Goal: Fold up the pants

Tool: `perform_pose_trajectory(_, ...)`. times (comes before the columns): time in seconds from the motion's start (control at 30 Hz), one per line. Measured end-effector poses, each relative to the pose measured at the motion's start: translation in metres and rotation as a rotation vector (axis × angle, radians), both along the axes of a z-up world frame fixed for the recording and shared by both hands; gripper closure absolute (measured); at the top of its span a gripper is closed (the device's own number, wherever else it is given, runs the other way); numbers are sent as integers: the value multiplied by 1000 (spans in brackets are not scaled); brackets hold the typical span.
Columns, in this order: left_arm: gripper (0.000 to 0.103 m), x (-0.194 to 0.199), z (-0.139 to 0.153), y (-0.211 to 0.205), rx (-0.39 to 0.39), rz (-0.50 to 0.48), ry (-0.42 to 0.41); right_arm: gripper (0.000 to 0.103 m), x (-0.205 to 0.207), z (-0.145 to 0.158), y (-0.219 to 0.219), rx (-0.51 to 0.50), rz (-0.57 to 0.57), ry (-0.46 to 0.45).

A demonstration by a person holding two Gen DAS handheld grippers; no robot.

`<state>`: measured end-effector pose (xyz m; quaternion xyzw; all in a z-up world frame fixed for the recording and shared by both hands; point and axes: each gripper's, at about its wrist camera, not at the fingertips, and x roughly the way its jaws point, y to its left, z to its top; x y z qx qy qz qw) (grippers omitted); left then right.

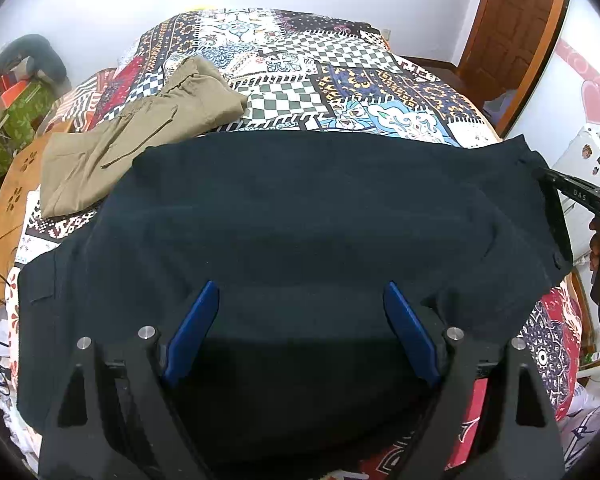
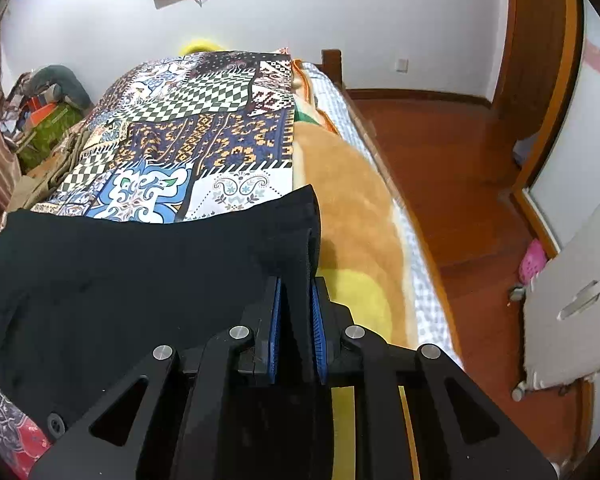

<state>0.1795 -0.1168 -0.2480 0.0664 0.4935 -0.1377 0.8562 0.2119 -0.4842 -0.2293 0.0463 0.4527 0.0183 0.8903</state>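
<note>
A: From my left wrist view, how far along are we?

B: I'd judge midway. The dark pants (image 1: 300, 220) lie spread flat and wide across the patchwork bedspread (image 1: 340, 72), apparently doubled already, with more folds left. My left claw (image 1: 300, 320) hovers over their near edge, blue pads apart, gripping nothing. A tan garment (image 1: 140, 128) sits crumpled far left.

A: And the right wrist view?

B: My right claw (image 2: 296, 320) is clamped on the pants' right end, a thick, matte, soft band of cloth. A fuzzy orange blanket (image 2: 352, 184) lies just beside it.
</note>
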Motion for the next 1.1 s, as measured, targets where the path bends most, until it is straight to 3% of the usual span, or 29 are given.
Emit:
perform_pose_trajectory(0.33, 18, -3, 39, 29, 0, 56, -91, 93, 9, 12, 3, -81, -24, -53)
perform_pose_trajectory(0.47, 18, 0, 27, 44, 30, 93, -49, 93, 14, 13, -5, -14, -27, -47)
perform_pose_trajectory(0.57, 18, -1, 6, 54, 3, 115, 37, 93, 15, 8, -4, 31, -8, -14)
perform_pose_trajectory(0.6, 17, -2, 2, 54, -2, 117, 51, 91, 14, 5, -3, 31, -13, -2)
perform_pose_trajectory(0.67, 16, -5, -5, 54, -17, 131, 45, 76, 14, -2, -2, 15, -22, 25)
perform_pose_trajectory(0.7, 15, -7, -5, 54, -16, 133, 40, 64, 14, -4, -2, 8, -25, 26)
perform_pose_trajectory(0.73, 14, -7, -5, 53, -16, 132, 40, 62, 13, -8, -1, 8, -26, 28)
perform_pose_trajectory(0.9, 13, -6, -6, 52, -15, 132, 42, 63, 18, -22, -5, 75, -20, 58)
perform_pose_trajectory(1.0, 12, -6, -6, 53, -18, 136, 39, 76, 21, -28, -5, 97, -25, 65)
perform_pose_trajectory(1.1, 12, -4, -6, 53, -21, 139, 39, 82, 21, -27, -3, 86, -27, 47)
